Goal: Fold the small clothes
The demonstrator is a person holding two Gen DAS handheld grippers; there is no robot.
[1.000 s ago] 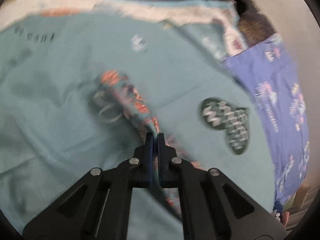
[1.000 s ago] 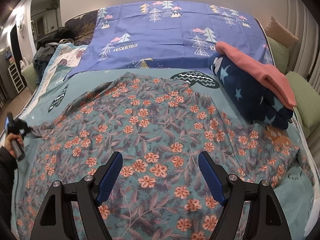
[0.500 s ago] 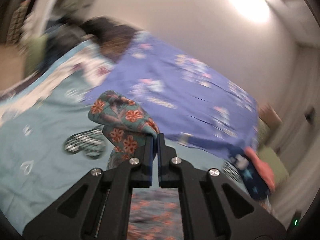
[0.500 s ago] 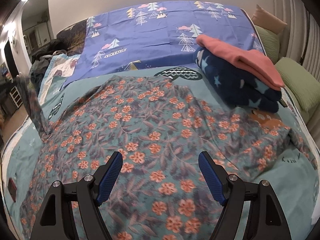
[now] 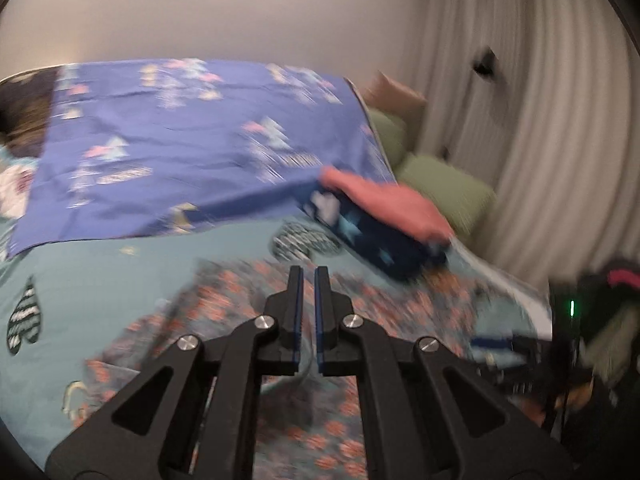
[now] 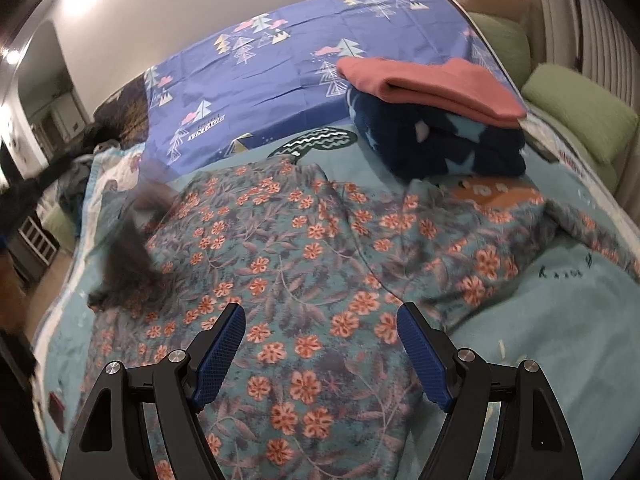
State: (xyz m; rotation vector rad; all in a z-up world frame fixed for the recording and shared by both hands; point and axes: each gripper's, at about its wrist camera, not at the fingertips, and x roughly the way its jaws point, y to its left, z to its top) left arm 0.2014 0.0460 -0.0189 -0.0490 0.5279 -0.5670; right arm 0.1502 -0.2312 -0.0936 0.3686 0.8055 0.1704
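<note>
At the far left of the right wrist view a dark blurred streak hangs over the bed's edge, too smeared to name. Beside it the floral garment (image 6: 304,248) lies spread across the teal bedspread (image 6: 568,320), filling the middle of the frame and rumpled toward the right. It looks thin, soft and light, likely to slump and drag, so I would take it by a hem or corner rather than the middle. The right gripper (image 6: 320,352) hovers over it at lower centre, jaws wide and empty. In the upper right sits a stack of folded clothes (image 6: 436,120). In the blurred left wrist view, the left gripper (image 5: 308,312) shows jaws nearly together at centre; whether cloth is pinched between them I cannot tell.
</note>
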